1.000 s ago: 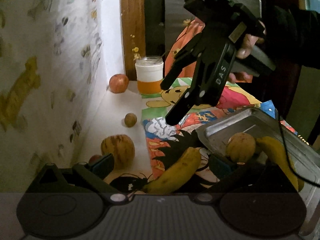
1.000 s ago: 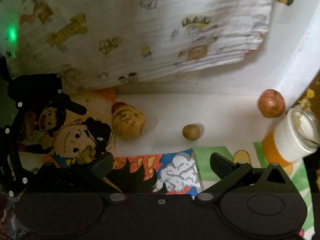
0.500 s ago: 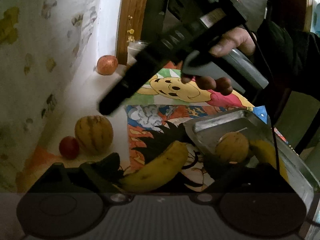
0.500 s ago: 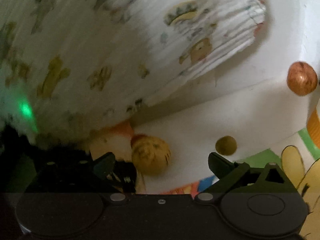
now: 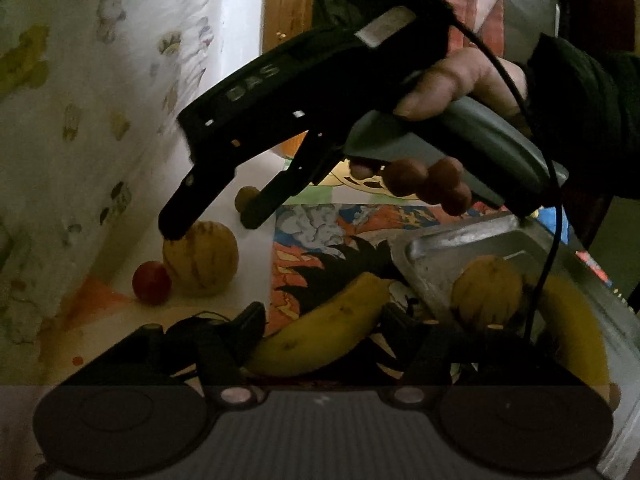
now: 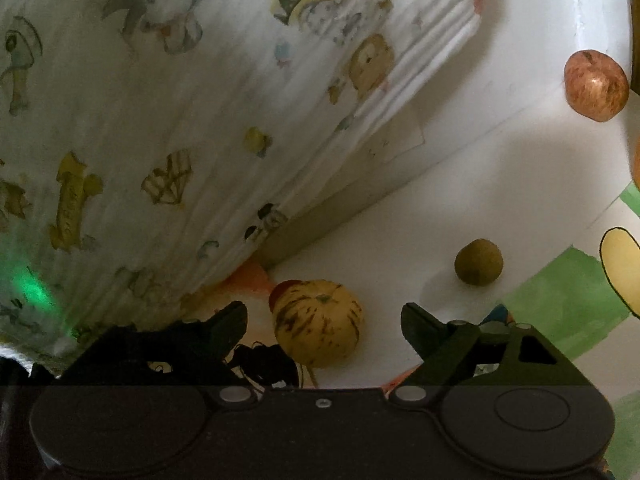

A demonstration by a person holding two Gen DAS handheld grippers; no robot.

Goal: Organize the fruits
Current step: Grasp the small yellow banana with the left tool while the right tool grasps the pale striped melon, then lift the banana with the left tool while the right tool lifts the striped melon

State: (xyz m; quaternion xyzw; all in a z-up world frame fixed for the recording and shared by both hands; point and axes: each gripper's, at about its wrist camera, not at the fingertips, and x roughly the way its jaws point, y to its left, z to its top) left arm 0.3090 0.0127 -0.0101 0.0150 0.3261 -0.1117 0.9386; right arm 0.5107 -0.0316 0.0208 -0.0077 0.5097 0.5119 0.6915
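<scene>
My right gripper (image 6: 324,316) is open, its fingers straddling a striped yellow melon (image 6: 318,322) on the white table; it also shows in the left wrist view (image 5: 210,222) just above that melon (image 5: 202,264). A small red fruit (image 5: 151,282) touches the melon. My left gripper (image 5: 324,320) is open around a banana (image 5: 320,336) lying on the cartoon cloth. A metal tray (image 5: 436,248) holds a round yellow fruit (image 5: 486,292) and another banana (image 5: 576,332). A small brown fruit (image 6: 479,261) and a red apple (image 6: 596,85) lie farther off.
A printed white cloth (image 6: 200,100) hangs along the wall beside the melon. The colourful cartoon cloth (image 5: 320,240) covers the table's middle. The hand and dark sleeve (image 5: 580,100) holding the right gripper cross the left wrist view.
My right gripper has swung down and toward the striped melon, which now sits between its open fingers. The left gripper stays around the banana, shifted only slightly.
</scene>
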